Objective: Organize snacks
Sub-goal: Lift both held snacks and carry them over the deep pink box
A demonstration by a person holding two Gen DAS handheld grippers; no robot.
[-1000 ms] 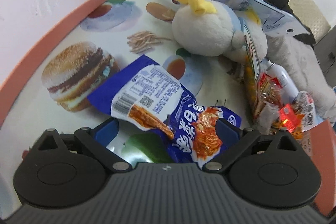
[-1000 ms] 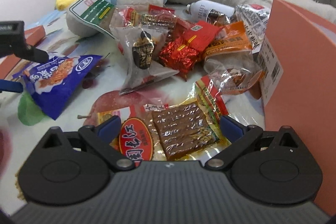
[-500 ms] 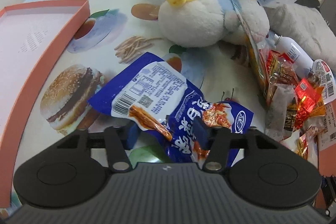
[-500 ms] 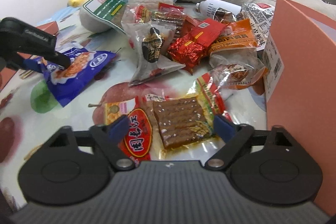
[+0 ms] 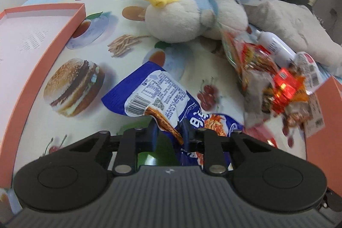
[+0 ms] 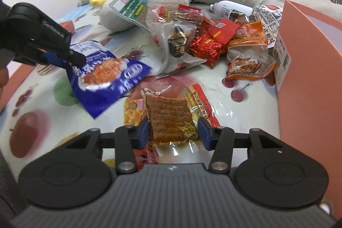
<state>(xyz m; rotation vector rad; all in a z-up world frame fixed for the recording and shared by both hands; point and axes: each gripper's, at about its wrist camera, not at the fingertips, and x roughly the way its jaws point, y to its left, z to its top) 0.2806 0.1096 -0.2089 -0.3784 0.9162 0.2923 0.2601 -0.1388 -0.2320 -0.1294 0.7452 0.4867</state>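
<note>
Food-print bedsheet [image 5: 188, 57] is hosting both claws closing: left gripper [image 5: 168, 131] pinching the blue packet [image 5: 154, 95], right gripper [image 6: 173, 134] probably just touching the brown snack [image 6: 168, 114] lying lengthwise straight ahead.

My own left claw [image 5: 168, 131] covers the near end of the blue snack bag [image 5: 154, 93], so I cannot see how much of it sits between the closing jaws. At lower right of that view the snack pile [image 5: 275, 95] is smeared with blur, labels unreadable. The orange box [image 6: 310, 69] runs off the right edge. The white bottle [image 6: 230, 6] is partly buried behind packets.
</note>
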